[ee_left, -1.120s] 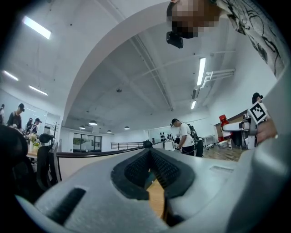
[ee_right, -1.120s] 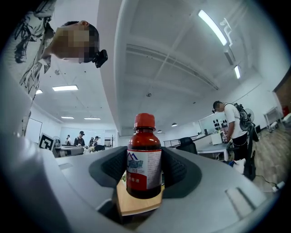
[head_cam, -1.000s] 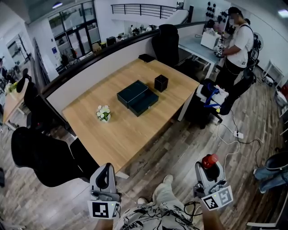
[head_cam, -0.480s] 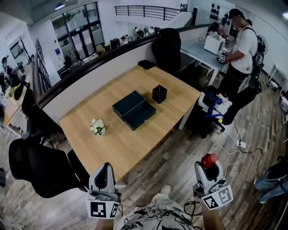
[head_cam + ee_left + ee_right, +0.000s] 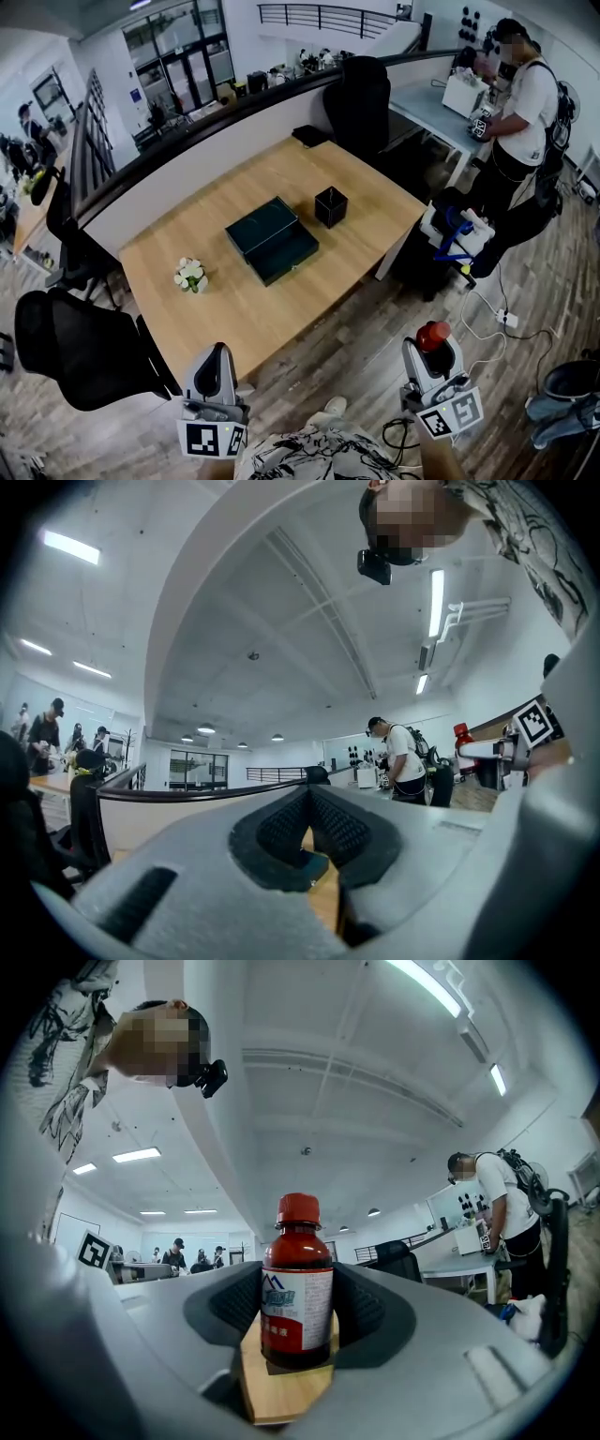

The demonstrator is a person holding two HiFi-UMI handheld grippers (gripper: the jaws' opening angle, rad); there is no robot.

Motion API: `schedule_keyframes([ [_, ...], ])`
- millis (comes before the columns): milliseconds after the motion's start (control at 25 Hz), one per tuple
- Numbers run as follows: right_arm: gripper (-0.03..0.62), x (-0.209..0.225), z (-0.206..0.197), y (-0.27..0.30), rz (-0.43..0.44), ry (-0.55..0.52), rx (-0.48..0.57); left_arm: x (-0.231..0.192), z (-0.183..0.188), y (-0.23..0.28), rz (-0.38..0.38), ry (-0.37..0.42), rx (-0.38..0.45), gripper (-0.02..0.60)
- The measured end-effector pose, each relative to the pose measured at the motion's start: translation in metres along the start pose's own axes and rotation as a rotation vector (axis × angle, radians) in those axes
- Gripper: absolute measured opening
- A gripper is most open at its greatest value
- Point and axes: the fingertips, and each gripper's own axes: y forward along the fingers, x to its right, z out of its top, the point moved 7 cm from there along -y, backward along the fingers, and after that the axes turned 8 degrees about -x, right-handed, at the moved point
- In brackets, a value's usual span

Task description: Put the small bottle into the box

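Label (image 5: 296,1309) of small bottle (image 5: 297,1241) shows only in right gripper view.

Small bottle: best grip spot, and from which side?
Across the labelled body of the small bottle, fingers on opposite sides, coming in level, as the right gripper has it. It stands upright, and the body is straight-walled and wider than the red cap.

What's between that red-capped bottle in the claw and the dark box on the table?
In the head view, only wood floor and bare tabletop separate the bottle in the right claw from the box.
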Motion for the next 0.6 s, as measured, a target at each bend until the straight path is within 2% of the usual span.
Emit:
schedule_keyframes([
  [280, 0.235, 0.053, -0.003, 0.017, 0.048, 0.041, -0.01, 0.033, 0.002, 0.042, 0.023, -0.035, -0.021, 0.0],
  [600, 0.235, 0.089, -0.005, 0.023, 0.054, 0.048, -0.015, 0.057, 0.001, 0.068, 0.038, -0.013, -0.053, 0.0],
])
